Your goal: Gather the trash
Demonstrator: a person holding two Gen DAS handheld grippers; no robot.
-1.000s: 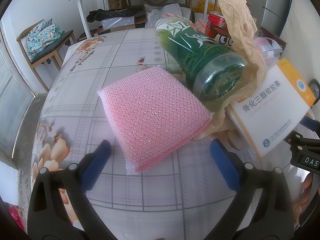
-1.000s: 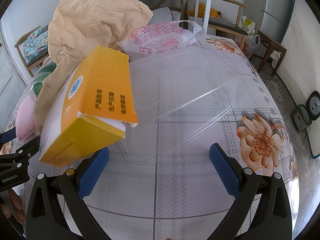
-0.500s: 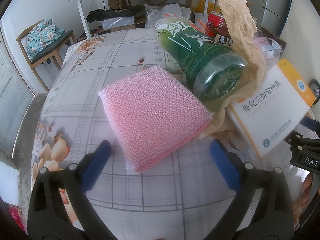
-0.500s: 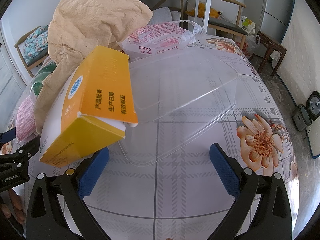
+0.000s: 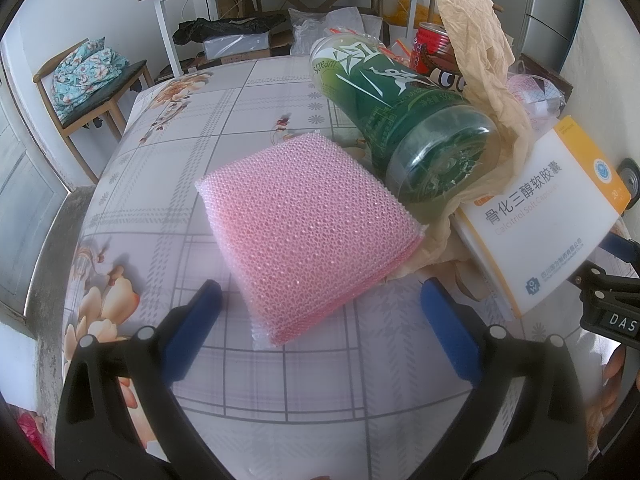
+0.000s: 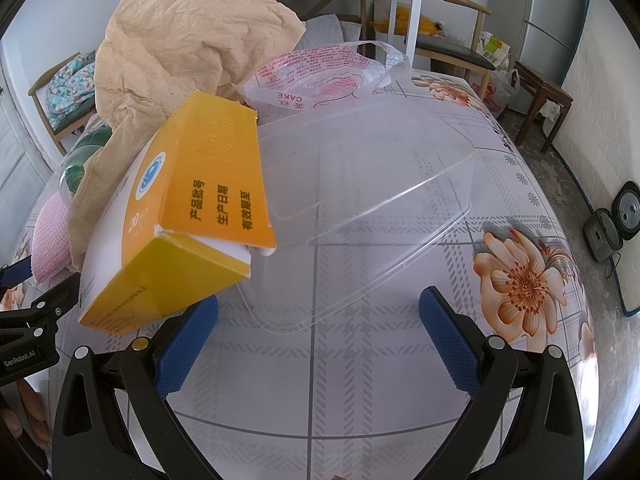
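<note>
Hovering low over a floral tablecloth [image 5: 168, 168], the left gripper [image 5: 320, 334] faces a pink sponge [image 5: 308, 226] at frame centre, jaws spread wide and grasping nothing. A green bottle [image 5: 404, 120] lies on its side at upper right beside crumpled brown paper [image 5: 476, 40] and a white-and-orange medicine box [image 5: 544, 220]. The right gripper [image 6: 318, 338] is likewise released, a clear plastic tray [image 6: 368, 200] at centre frame and the box at left, a cake bag [image 6: 320, 76] behind
</note>
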